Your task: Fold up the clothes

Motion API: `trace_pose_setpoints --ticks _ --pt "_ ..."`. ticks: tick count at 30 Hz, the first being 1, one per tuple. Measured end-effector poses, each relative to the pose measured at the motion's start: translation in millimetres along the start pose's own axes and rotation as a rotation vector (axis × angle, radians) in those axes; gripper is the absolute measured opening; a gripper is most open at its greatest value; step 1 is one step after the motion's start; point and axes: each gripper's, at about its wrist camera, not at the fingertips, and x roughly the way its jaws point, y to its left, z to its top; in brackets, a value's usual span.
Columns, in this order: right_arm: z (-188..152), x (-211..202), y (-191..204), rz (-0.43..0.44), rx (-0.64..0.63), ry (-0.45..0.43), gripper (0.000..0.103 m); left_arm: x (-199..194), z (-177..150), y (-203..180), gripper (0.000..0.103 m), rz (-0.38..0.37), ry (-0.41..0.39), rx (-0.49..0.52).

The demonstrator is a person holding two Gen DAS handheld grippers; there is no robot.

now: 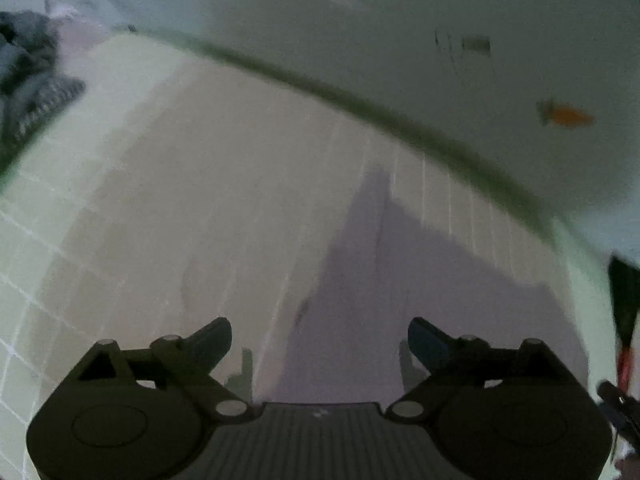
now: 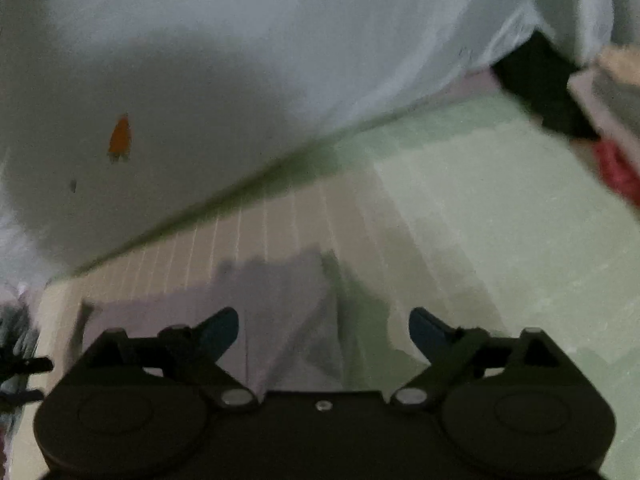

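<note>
A pale lilac garment (image 1: 420, 292) lies flat on the green gridded mat (image 1: 60, 184), folded to a pointed shape. It also shows in the right wrist view (image 2: 280, 292). My left gripper (image 1: 320, 338) is open and empty, hovering above the garment's near left part. My right gripper (image 2: 324, 330) is open and empty, above the garment's right edge. Both views are blurred.
A dark knitted pile of clothes (image 1: 28, 80) lies at the mat's far left. A white wall (image 1: 360, 32) with an orange mark (image 1: 568, 116) runs behind the mat. A black object (image 2: 544, 88) and a red thing (image 2: 616, 172) sit at the far right.
</note>
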Motion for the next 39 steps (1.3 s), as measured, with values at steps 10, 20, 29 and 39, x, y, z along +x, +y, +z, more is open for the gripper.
trace_pose_setpoints --ticks 10,20,29,39 --pt "-20 45 -16 0.138 0.183 0.140 0.097 46 -2 -13 0.103 -0.093 0.126 0.009" --pt "-23 73 45 0.229 0.085 0.244 0.094 44 -23 -53 0.072 -0.092 0.057 0.077" --pt "-43 4 72 0.300 0.056 0.107 0.043 -10 -59 -78 0.039 -0.188 -0.025 0.181" --pt "-73 -118 25 0.219 0.213 -0.108 0.042 -65 -90 -144 0.039 -0.410 -0.033 0.401"
